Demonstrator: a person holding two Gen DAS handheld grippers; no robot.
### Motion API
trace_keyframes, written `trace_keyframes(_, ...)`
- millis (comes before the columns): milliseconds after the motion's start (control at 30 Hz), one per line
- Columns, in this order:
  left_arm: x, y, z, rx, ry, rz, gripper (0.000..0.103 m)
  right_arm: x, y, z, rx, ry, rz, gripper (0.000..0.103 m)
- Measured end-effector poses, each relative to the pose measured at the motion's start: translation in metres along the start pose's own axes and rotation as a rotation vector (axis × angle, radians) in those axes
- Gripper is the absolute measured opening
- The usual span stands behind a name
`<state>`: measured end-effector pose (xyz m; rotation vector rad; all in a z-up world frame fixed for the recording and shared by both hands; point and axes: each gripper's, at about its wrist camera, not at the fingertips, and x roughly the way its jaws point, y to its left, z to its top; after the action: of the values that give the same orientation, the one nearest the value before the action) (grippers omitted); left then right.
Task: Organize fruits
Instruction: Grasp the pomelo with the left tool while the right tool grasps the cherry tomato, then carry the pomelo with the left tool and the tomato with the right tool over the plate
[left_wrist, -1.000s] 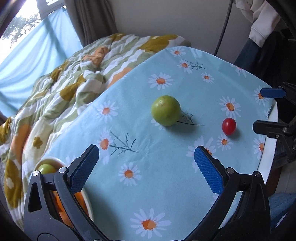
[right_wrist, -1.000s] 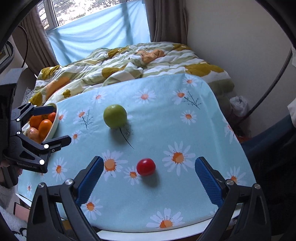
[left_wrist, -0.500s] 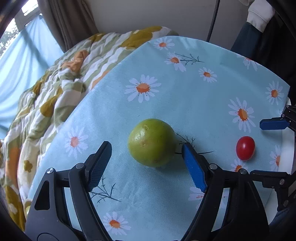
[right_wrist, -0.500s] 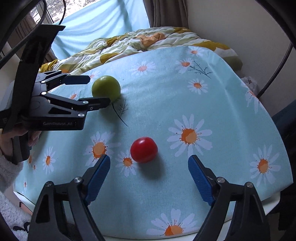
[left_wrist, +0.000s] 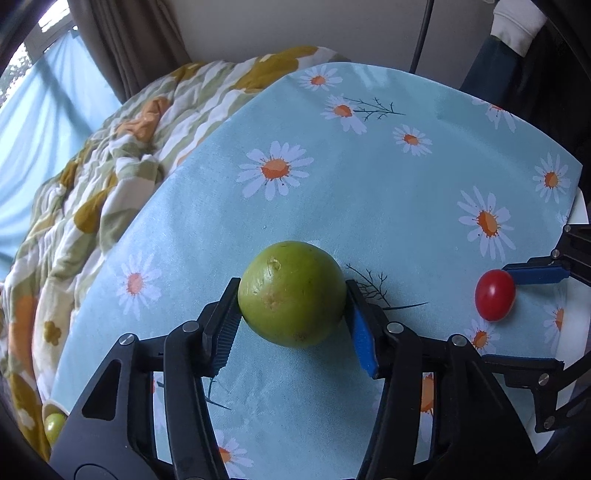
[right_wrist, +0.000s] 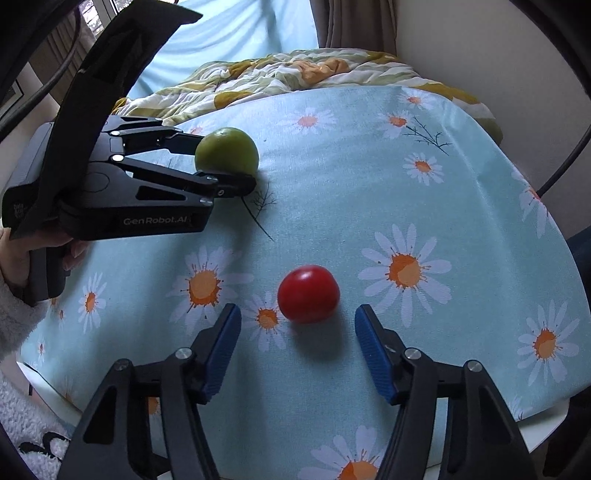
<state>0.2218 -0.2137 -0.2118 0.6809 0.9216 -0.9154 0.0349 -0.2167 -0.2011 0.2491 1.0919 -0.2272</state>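
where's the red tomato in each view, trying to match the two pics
Left wrist view: the red tomato lies at the far right edge, just off the tip of the right claw's blue pad.
Right wrist view: the red tomato sits low in the middle, just ahead of the gap between the right claw's open fingers, untouched.
Shared landmark: the green fruit gripped in the left claw.
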Motion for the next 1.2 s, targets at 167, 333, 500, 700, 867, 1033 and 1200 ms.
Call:
trace_keyframes(167, -0.006, 0.004, -0.011, -0.021, 0.013, 0.017, 0.059, 0.002, 0.003, 0.003, -0.022, -0.008, -0.015, 0.052)
trace_keyframes(333, -0.013, 0.011, -0.027, -0.063, 0.028, 0.043, 0.059, 0.004, 0.003, 0.004, -0.046, -0.016, -0.031, 0.044)
trace_keyframes(500, -0.019, 0.014, -0.04, -0.101, 0.037, 0.067, 0.059, 0.006, 0.006, 0.005, -0.077, -0.027, -0.068, 0.036)
trace_keyframes(700, -0.03, 0.015, -0.054, -0.155, 0.04, 0.088, 0.059, 0.002, 0.005, 0.008, -0.108, -0.046, -0.056, 0.03)
trace_keyframes(867, -0.046, 0.016, -0.062, -0.207, 0.029, 0.121, 0.059, -0.009, 0.006, 0.009, -0.126, -0.068, -0.027, 0.03)
trace_keyframes(1033, -0.071, 0.02, -0.068, -0.271, 0.011, 0.166, 0.059, -0.024, 0.013, 0.014, -0.165, -0.087, 0.011, 0.03)
trace_keyframes(1200, -0.103, 0.026, -0.077, -0.37, -0.013, 0.215, 0.059, -0.039, 0.024, 0.026, -0.221, -0.103, 0.069, 0.03)
